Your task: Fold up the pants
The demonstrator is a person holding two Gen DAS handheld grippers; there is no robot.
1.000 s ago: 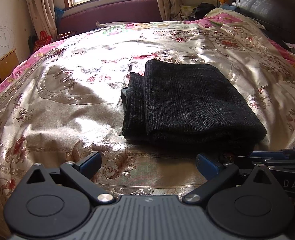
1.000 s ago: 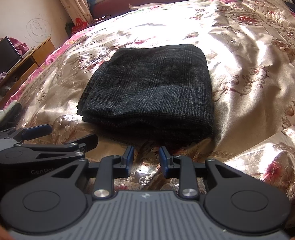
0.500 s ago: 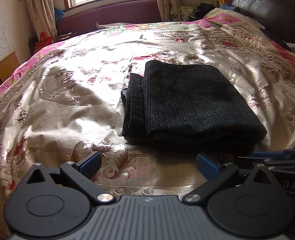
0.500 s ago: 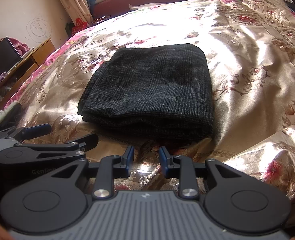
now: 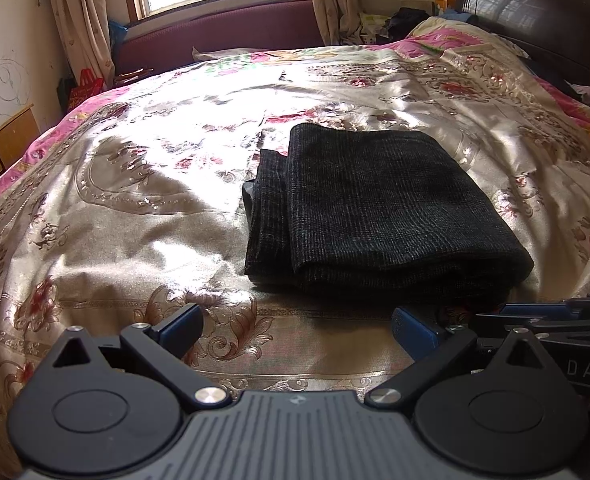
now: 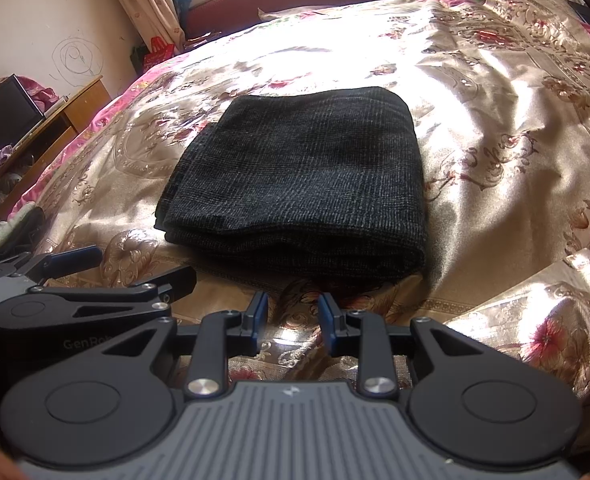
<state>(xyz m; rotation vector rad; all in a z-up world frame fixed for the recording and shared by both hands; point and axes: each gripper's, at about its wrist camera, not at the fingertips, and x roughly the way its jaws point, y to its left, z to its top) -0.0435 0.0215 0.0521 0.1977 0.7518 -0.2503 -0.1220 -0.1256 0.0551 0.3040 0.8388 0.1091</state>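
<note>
Pants [image 5: 375,216] sit mid-bed [image 5: 135,208], already a compact stack, just beyond both grippers. Left gripper [image 5: 295,326]: jaws wide apart, nothing between them. Right gripper [image 6: 293,314]: jaws a narrow gap apart, also empty, bedspread showing through. Neither touches the cloth.

Looks essentially folded. If tidying is wanted, I'd square the left side only: nudge the stepped under-layer flush under the top layer, press flat, don't lift the stack or it'll splay on the slippery satin.

Left view shows that offset under-layer on the pants' left edge clearly, plus the headboard [image 5: 543,20] far right. Right view shows the near rounded fold edge-on and a desk [image 6: 55,128] far left.
</note>
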